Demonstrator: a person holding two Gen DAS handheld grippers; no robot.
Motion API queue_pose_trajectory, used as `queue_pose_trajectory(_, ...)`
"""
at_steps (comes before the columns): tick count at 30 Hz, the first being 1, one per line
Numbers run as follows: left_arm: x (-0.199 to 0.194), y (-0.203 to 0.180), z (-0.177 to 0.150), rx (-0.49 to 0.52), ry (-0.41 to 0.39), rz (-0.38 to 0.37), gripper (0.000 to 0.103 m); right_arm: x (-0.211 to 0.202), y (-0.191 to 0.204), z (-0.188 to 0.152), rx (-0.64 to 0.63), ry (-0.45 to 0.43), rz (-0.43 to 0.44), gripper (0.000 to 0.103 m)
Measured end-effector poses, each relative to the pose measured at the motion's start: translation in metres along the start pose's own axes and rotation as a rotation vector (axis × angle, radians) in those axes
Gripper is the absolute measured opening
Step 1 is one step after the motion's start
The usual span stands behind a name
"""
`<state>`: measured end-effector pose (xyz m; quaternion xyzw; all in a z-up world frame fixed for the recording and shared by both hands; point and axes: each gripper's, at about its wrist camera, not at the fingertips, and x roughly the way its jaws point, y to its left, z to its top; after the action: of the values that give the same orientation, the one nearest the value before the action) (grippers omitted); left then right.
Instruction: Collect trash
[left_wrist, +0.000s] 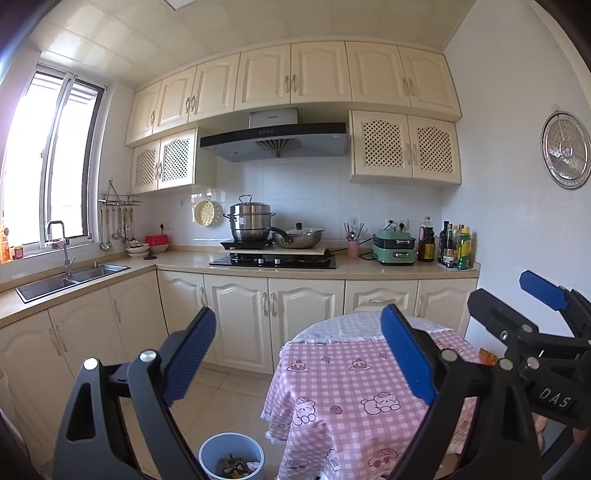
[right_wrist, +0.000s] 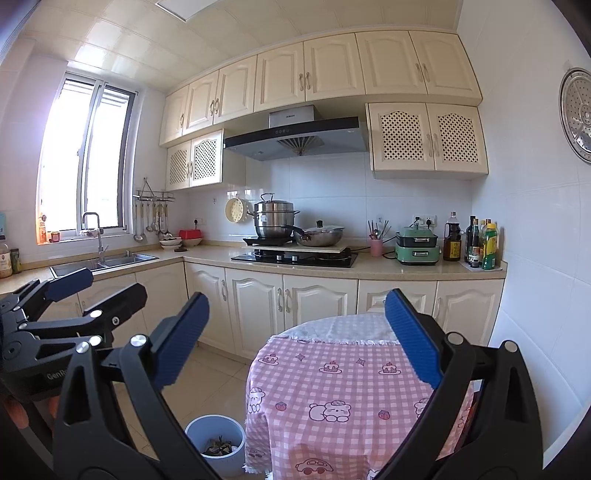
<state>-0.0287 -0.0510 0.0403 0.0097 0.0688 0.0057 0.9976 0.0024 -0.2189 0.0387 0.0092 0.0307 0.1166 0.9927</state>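
Pale blue trash bin (left_wrist: 231, 456) stands upright beside the table, holding scraps (left_wrist: 232, 468).

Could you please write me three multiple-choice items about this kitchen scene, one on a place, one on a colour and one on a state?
1. Where does the bin stand?
A. on the floor left of the round table
B. on the counter
C. in the sink

2. What colour is the tablecloth's check?
A. green and white
B. pink and white
C. blue and yellow

3. How do the left gripper and the right gripper stand?
A. both open and empty
B. both shut on trash
C. one shut on a bottle

Answers: 1 A, since the bin sits on the floor tiles beside the table's hanging cloth; 2 B, since the squares are pink and white; 3 A, since each pair of blue pads is spread wide with nothing between them.
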Motion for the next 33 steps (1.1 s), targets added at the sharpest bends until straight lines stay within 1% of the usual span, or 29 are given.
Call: queue_pose_trajectory(33, 0.0023, 0.0075, -0.0036, 0.007, 0.01, 0.002, 0.089, 0.0001, -0.0001, 0.0003, 0.002, 0.007, 0.001, 0.094)
